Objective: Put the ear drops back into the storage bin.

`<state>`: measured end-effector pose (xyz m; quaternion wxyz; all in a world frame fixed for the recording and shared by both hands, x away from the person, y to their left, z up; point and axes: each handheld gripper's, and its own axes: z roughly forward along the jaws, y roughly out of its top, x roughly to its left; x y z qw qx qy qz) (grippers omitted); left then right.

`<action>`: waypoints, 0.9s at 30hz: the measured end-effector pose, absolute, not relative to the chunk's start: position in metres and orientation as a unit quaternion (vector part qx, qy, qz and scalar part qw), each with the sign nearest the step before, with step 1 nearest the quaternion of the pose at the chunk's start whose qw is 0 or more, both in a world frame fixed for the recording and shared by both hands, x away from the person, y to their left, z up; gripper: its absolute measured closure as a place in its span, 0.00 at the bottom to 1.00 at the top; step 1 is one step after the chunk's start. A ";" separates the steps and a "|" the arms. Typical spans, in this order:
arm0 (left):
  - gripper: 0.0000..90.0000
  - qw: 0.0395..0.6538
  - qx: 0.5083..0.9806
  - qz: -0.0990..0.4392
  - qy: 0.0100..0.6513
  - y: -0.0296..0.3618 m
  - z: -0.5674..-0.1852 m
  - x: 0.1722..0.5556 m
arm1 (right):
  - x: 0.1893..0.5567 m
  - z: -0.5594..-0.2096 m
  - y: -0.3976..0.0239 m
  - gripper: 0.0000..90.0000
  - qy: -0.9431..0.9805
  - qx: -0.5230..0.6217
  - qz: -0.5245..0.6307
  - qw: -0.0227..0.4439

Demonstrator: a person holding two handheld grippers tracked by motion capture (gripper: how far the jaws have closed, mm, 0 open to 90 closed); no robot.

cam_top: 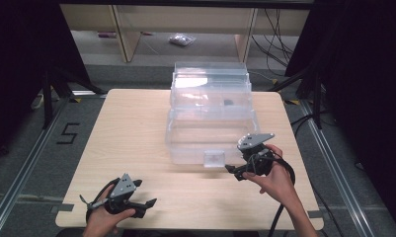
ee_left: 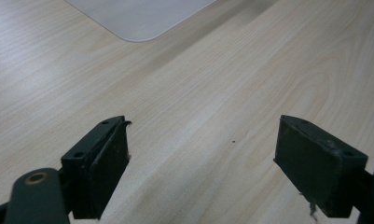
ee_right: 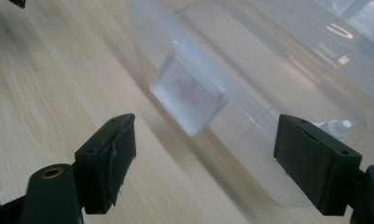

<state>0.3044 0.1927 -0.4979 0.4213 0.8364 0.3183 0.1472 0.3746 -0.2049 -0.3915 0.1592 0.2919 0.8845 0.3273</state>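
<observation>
Clear storage box (cam_top: 210, 116), long axis running away from the person, latch (cam_top: 215, 159) facing near edge, right claw (cam_top: 233, 171) open beside latch, left claw (cam_top: 148, 203) open.

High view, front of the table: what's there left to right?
left gripper → latch tab on the clear plastic box → right gripper, jaws open, pointing at the tab.
</observation>
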 end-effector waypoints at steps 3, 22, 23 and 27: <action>0.19 0.425 0.834 0.151 0.318 0.192 -0.498 0.304 | 0.372 -0.396 -0.204 0.24 0.885 0.292 0.325 0.159; 0.19 0.424 0.834 0.148 0.319 0.192 -0.498 0.304 | 0.362 -0.408 -0.206 0.23 0.888 0.285 0.324 0.161; 0.19 0.425 0.834 0.148 0.319 0.192 -0.498 0.304 | 0.360 -0.410 -0.205 0.23 0.883 0.292 0.329 0.165; 0.19 0.424 0.835 0.148 0.319 0.192 -0.498 0.304 | 0.357 -0.413 -0.207 0.23 0.883 0.296 0.327 0.162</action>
